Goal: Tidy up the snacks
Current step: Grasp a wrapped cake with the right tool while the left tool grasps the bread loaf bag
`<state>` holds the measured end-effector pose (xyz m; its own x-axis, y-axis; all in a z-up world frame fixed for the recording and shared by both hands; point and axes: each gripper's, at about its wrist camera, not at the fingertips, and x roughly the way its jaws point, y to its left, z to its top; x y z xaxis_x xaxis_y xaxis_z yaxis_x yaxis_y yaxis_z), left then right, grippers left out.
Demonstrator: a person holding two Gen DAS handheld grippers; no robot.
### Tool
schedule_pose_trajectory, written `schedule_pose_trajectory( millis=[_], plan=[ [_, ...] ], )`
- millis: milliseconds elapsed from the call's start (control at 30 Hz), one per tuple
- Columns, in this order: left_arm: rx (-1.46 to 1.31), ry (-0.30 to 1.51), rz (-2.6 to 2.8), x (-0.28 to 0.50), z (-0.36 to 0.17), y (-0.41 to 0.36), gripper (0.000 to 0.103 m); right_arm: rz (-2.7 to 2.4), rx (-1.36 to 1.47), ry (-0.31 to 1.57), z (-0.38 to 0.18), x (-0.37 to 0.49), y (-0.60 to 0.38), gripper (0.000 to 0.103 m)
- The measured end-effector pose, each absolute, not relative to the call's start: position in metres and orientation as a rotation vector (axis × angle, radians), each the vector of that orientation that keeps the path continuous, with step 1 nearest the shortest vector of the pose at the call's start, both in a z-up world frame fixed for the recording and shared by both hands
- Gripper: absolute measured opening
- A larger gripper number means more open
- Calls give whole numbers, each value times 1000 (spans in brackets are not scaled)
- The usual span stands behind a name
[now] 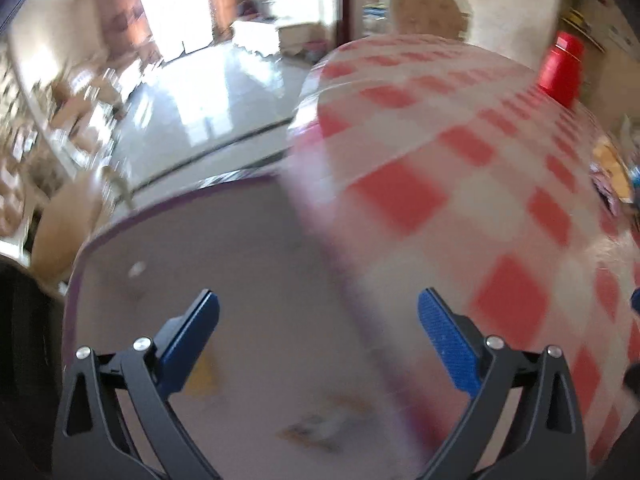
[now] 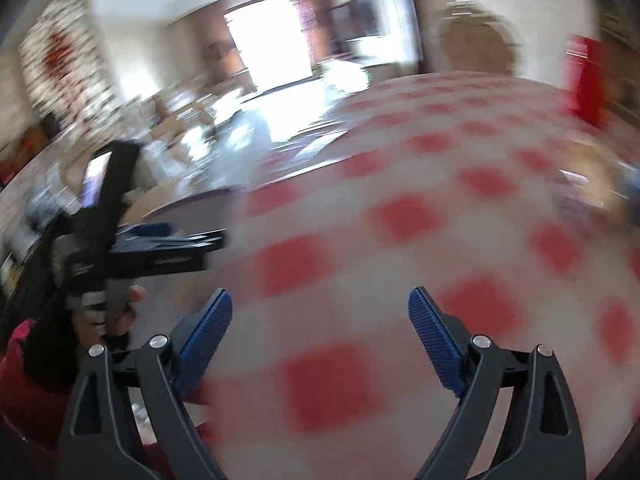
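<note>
Both views are badly blurred. My left gripper (image 1: 318, 314) stands open with nothing between its blue pads (image 1: 440, 324). It hangs over a pale grey tabletop (image 1: 224, 264), just left of a red-and-white checked cloth (image 1: 460, 152). My right gripper (image 2: 320, 312) is also open and holds nothing, above the checked cloth (image 2: 400, 216). In the right wrist view the left gripper (image 2: 208, 246) shows at the left, held in a person's hand (image 2: 128, 304). Blurred colourful packets, possibly snacks (image 1: 612, 168), lie at the cloth's far right edge (image 2: 588, 188).
A red container (image 1: 560, 68) stands at the far right of the cloth (image 2: 584, 80). A tan rounded chair back or basket (image 1: 432, 4) rises behind the table. The tabletop has a purple rim (image 1: 168, 204), with bright floor (image 1: 224, 92) beyond it.
</note>
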<state>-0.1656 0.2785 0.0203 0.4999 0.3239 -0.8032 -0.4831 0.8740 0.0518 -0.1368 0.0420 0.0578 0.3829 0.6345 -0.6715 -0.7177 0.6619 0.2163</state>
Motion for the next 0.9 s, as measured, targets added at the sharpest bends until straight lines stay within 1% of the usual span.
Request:
schedule_pose_trajectory(
  millis=[200, 367, 433, 500, 600, 733, 800, 900],
  plan=[
    [-159, 817, 215, -89, 48, 170, 101, 498, 85, 805, 51, -84, -104, 87],
    [-205, 855, -45, -30, 47, 84, 101, 162, 269, 814, 41, -53, -224, 87],
    [-177, 848, -72, -6, 43, 54, 101, 83, 293, 810, 36, -40, -249, 87],
    [-159, 849, -66, 17, 35, 33, 101, 50, 272, 836, 32, -27, -260, 87],
    [-196, 849, -68, 23, 24, 24, 101, 51, 232, 854, 25, -14, -259, 87],
    [-272, 828, -88, 27, 18, 43, 101, 67, 221, 944, 19, 15, -236, 88],
    [-301, 794, -49, 25, 20, 54, 101, 55, 223, 945, 18, 27, -222, 87],
    [-361, 795, -48, 26, 19, 68, 101, 68, 200, 954, 17, 42, -198, 87]
  ],
)
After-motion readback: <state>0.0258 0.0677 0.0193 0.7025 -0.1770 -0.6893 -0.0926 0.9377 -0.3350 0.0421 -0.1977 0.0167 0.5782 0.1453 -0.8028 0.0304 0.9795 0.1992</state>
